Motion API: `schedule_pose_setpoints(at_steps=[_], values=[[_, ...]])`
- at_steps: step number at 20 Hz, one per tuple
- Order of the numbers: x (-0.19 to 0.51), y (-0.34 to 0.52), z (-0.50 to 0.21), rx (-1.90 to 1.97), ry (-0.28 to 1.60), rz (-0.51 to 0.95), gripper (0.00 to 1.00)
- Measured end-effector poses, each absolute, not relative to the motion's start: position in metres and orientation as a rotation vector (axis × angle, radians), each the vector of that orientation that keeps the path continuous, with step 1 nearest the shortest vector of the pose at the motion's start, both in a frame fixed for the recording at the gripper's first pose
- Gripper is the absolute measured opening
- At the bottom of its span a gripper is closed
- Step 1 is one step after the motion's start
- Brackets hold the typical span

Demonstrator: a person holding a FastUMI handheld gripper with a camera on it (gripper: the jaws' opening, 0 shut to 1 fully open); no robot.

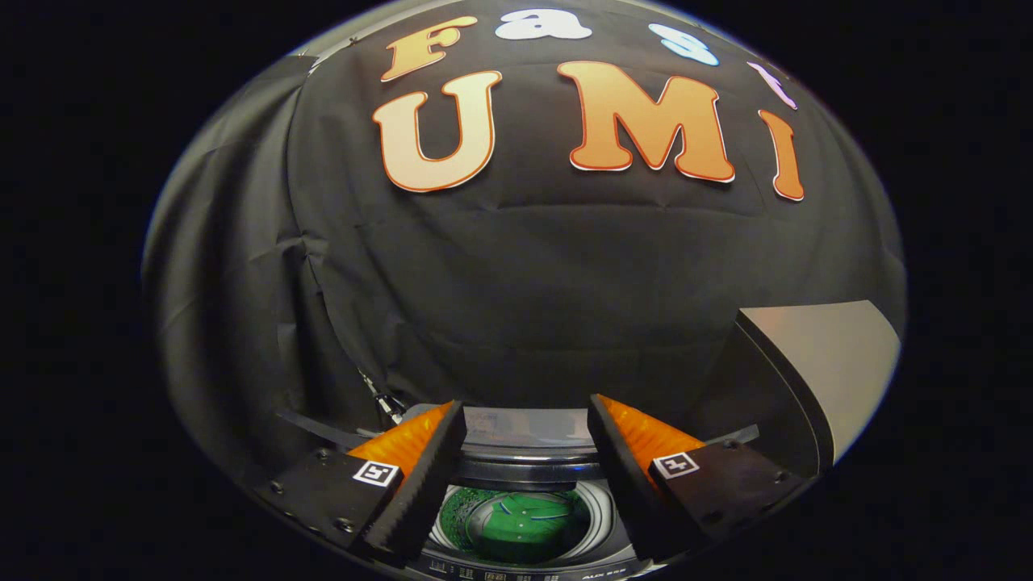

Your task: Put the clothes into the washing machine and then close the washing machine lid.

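**Gripper view: green garment down in the drum, my jaws spread above it**

Gripper view looks forward along my two fingers, and my jaws stand wide apart with nothing pressed between them. My gripper hangs over the top-loading washing machine with the dark grey plastic top, whose round opening sits low between my fingers.

Inside that opening lies the green cloth garment, bunched in the bottom of the round perforated metal drum. It lies between my jaws as seen from above, yet well below them; neither finger touches it. My left finger crosses the left rim of the opening, and my right finger crosses the right rim. The cloth shows a few paler folds or seams, and I cannot tell what kind of garment it is.

A strip of small control markings runs along the machine's near edge, just under the drum's mouth; they are too small to make out.

Off beyond my right finger, the flat grey washing machine lid stands raised and tilted, well apart from the opening, so the machine is not yet closed. Behind everything hangs the black cloth booth wall.
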State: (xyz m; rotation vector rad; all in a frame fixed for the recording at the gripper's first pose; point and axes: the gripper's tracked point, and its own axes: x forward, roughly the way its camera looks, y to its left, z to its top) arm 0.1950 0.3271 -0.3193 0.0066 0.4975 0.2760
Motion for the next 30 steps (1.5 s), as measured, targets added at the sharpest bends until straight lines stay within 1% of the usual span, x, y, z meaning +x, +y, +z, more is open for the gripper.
schedule_pose_setpoints(at_steps=[8,17,20,22,25,28,30], values=[[0.177,0.324,-0.344,-0.006,0.515,0.269,0.98],[0.122,0.322,-0.478,0.007,0.803,0.254,0.97],[0.111,0.320,-0.498,0.004,0.863,0.253,0.97],[0.107,0.321,-0.500,0.014,0.892,0.261,0.97],[0.110,0.324,-0.492,0.034,0.873,0.270,0.97],[0.120,0.327,-0.462,0.033,0.810,0.290,0.97],[0.123,0.328,-0.428,0.031,0.749,0.298,0.97]])
